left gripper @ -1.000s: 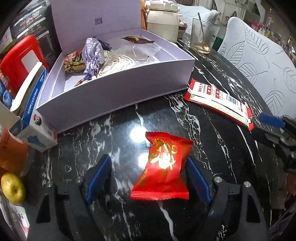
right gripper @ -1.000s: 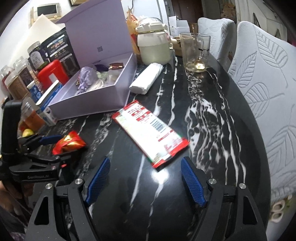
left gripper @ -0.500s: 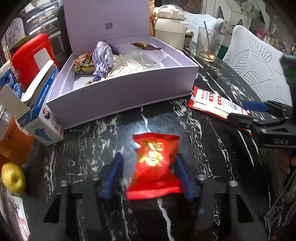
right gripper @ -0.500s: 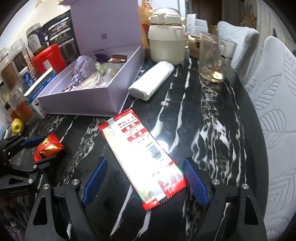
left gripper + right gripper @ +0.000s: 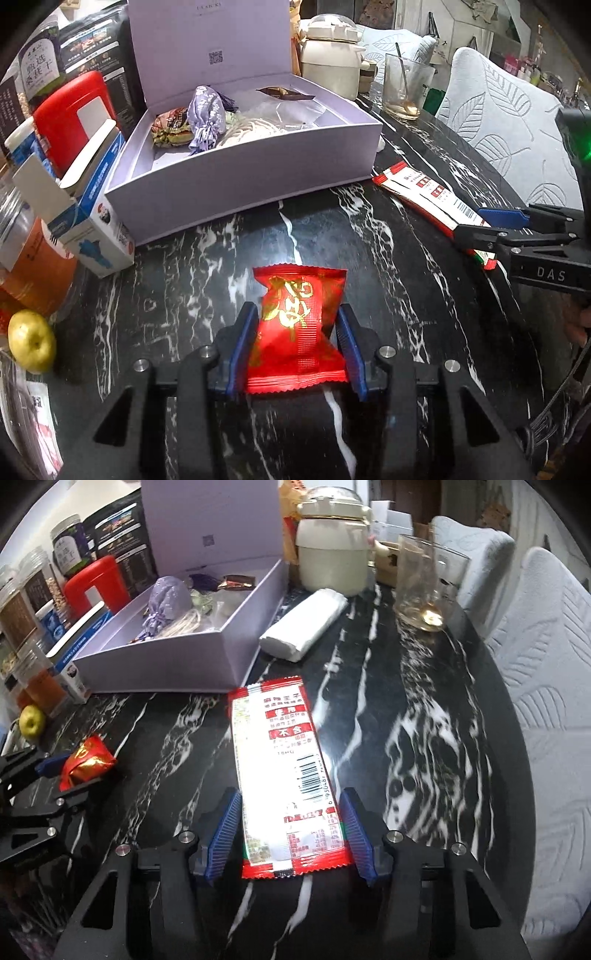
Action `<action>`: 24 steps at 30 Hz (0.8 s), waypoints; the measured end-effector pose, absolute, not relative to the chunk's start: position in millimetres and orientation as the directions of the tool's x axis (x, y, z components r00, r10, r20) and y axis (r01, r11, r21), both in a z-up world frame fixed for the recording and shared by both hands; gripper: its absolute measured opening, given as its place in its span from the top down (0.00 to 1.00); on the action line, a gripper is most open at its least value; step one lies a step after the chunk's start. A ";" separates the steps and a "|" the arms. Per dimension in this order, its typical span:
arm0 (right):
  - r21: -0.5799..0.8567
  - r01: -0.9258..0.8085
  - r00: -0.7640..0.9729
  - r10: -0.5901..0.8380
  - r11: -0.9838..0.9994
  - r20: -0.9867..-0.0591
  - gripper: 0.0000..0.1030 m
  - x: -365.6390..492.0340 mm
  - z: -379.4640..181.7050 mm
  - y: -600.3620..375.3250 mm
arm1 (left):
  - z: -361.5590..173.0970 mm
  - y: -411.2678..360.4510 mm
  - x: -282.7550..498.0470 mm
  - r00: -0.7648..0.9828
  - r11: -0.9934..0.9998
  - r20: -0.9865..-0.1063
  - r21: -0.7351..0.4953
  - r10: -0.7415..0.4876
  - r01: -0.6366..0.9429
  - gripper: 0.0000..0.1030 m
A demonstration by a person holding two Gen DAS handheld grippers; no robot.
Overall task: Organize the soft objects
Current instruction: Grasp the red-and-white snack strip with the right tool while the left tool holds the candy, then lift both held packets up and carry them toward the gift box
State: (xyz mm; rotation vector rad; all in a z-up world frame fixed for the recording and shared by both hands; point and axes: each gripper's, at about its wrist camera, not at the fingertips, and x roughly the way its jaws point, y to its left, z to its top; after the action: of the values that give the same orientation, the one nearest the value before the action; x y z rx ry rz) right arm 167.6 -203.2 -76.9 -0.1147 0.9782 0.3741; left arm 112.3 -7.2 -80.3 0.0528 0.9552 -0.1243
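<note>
Your left claw (image 5: pixel 295 343) has closed from a wide spread and now pinches the red candy packet (image 5: pixel 297 325) across its middle. Both blue pads press the wrapper's sides, and the foil bulges between them. The packet appears to rest on the black marble counter (image 5: pixel 388 258), just in front of the lavender box (image 5: pixel 243 173); you cannot confirm any lift from these views.

Your right claw (image 5: pixel 291 830) has advanced over the long red-and-white sachet (image 5: pixel 284 768) and has narrowed. Its pads now flank the sachet's near end closely on both sides. The sachet lies flat and uncreased, so treat this claw as spread around it, not yet gripping.

Meaning for the task:
- The candy packet is secured. Judge the next step to be a lift and a carry over the box's front wall.
- The box stands with its lid raised and already holds a purple pouch (image 5: pixel 207 114), a wrapped snack (image 5: pixel 171 127) and a pale cord bundle (image 5: pixel 251 129). Free floor shows at the right of its interior.
- The sachet is thin and flat on the counter. Expect the pads to buckle it or slip off unless you close low and squarely.
</note>
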 end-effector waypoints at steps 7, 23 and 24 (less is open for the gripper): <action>0.068 -0.339 0.509 0.244 0.938 -0.826 0.50 131.2 -76.7 -200.8 | -78.2 -3.9 94.5 0.561 0.991 -0.824 -0.013 -0.085 0.132 0.57; 0.074 -0.279 0.453 0.199 0.958 -0.869 0.50 28.9 -74.2 -196.9 | -73.3 -21.7 40.1 0.540 0.972 -0.827 -0.032 -0.156 0.232 0.58; 0.074 -0.286 0.444 0.201 0.955 -0.873 0.48 24.5 -74.2 -195.2 | -73.0 -22.1 37.8 0.539 0.971 -0.827 -0.033 -0.159 0.236 0.58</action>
State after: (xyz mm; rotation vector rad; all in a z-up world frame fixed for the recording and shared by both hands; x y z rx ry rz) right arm 24.5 -195.2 -74.2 -0.0887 1.0694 0.3027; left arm 37.8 -22.1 -73.0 0.0861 0.9740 -0.2353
